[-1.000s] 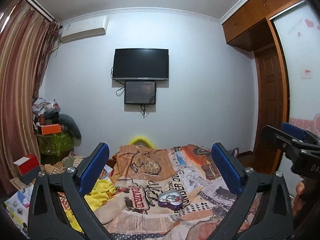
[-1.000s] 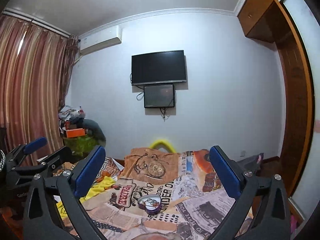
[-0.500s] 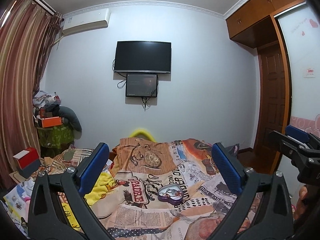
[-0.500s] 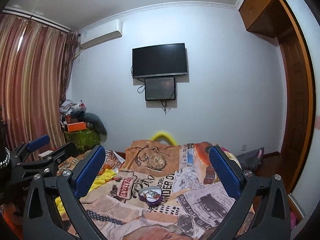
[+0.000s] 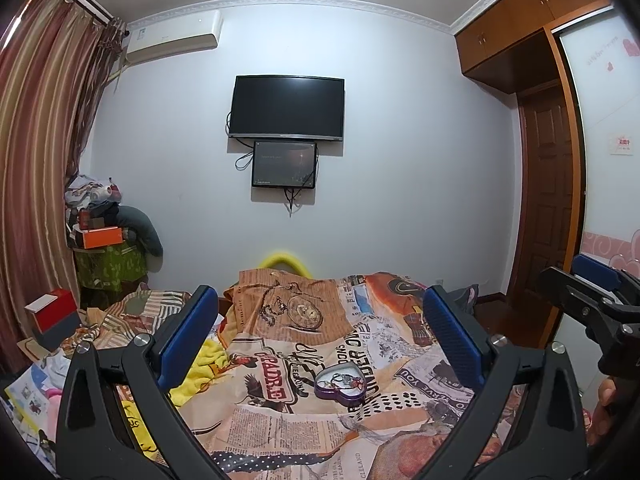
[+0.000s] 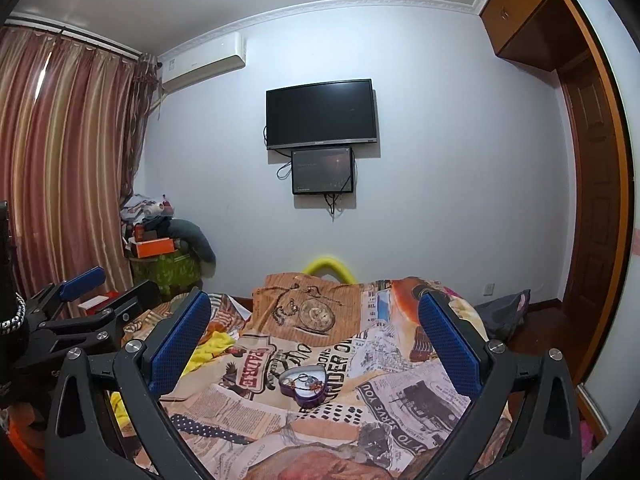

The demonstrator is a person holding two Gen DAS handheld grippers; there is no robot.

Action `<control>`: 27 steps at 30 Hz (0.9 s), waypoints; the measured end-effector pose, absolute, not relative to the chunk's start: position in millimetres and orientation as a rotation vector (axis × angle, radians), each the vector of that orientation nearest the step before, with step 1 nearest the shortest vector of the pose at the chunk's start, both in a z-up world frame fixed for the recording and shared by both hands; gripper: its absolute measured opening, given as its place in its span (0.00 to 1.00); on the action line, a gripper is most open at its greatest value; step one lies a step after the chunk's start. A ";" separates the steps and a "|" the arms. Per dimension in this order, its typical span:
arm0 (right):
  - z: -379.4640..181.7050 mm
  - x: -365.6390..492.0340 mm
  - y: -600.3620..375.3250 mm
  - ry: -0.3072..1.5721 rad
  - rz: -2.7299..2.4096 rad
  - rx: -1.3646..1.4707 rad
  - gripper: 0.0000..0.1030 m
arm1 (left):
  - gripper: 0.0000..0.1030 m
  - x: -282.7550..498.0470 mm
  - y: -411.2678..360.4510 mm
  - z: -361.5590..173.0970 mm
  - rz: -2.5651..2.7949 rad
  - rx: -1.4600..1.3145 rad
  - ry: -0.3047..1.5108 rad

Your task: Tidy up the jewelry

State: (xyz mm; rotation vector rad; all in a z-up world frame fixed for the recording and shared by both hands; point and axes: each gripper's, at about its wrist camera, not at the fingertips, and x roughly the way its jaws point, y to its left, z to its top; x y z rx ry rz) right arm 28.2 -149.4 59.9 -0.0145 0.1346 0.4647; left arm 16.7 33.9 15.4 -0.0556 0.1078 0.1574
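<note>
A purple heart-shaped tin (image 5: 340, 383) lies open on the printed bedspread, with small jewelry pieces inside; it also shows in the right wrist view (image 6: 304, 385). My left gripper (image 5: 318, 312) is open and empty, held above the bed well short of the tin. My right gripper (image 6: 314, 312) is also open and empty, at a similar distance. The right gripper shows at the right edge of the left wrist view (image 5: 588, 292), and the left gripper at the left edge of the right wrist view (image 6: 76, 304).
The bed carries a newspaper-print cover (image 5: 304, 428) with a yellow cloth (image 5: 200, 372) at its left. A red and white box (image 5: 52, 312) and stacked clutter (image 5: 104, 248) stand by the curtain. A television (image 5: 288, 108) hangs on the far wall. A wooden door (image 5: 548, 200) is right.
Both cameras have tilted downward and come a little closer to the bed, so the tin sits higher in view. Both grippers stay open.
</note>
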 end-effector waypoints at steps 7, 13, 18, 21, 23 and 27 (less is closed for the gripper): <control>60.3 27.8 -149.3 0.139 0.465 -0.016 1.00 | 1.00 18.2 33.3 14.2 0.159 -0.057 0.109; 61.0 26.6 -149.8 0.148 0.466 -0.015 1.00 | 1.00 18.2 32.3 13.1 0.156 -0.052 0.108; 62.7 25.7 -150.3 0.152 0.470 -0.002 1.00 | 1.00 18.4 32.1 13.5 0.149 -0.059 0.110; 62.9 26.1 -150.5 0.153 0.470 0.000 1.00 | 1.00 17.9 32.5 14.5 0.135 -0.065 0.114; 62.4 25.9 -151.0 0.151 0.468 0.001 1.00 | 1.00 17.3 32.7 15.2 0.129 -0.068 0.112; 62.5 25.9 -151.1 0.150 0.467 0.001 1.00 | 1.00 17.3 32.4 15.6 0.125 -0.067 0.113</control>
